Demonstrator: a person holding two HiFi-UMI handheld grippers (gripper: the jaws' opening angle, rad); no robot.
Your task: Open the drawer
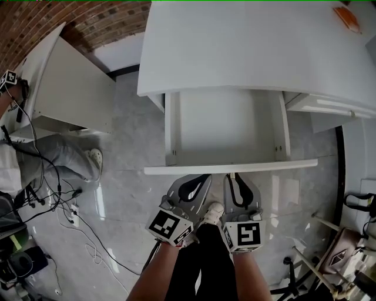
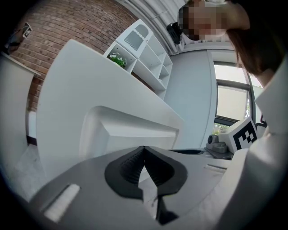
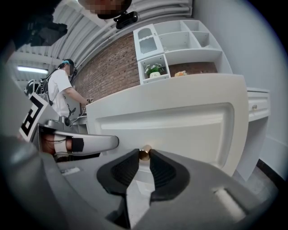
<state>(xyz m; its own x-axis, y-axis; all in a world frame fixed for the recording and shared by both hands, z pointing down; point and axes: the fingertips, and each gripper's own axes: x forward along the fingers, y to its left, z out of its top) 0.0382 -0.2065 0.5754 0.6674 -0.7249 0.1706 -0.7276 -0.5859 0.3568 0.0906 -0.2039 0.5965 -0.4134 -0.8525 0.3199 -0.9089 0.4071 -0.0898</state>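
**Desk:** What's at the far left?

**Operator:** On my head view I see a red brick wall (image 1: 35,17), then a white flat-sided cabinet (image 1: 70,88). Below it, thin black cables (image 1: 53,194) lie across the grey marbled floor tiles (image 1: 129,153).

**Desk:** And the drawer?

**Operator:** The shallow white wooden drawer (image 1: 229,167) stands pulled out from under the broad white desk top (image 1: 252,47). Its long front panel is towards me, just ahead of both tools.

**Desk:** Left tool?

**Operator:** My grey left gripper (image 2: 144,149), with its black ribbed pads, has its tips together and nothing between them. It points at the drawer front, to the left of the knob and just beside the other tool. I can't tell whether it touches the panel.

**Desk:** Right one?

**Operator:** My matching grey right gripper (image 1: 232,178) is clamped on the small round brass knob (image 3: 144,153), a pad on each side. The knob sits in the middle of the recessed front panel.

**Desk:** Anything further right?

**Operator:** A small flat orange object (image 1: 346,17) lies on the desk's far right corner; I can't make out what it is.
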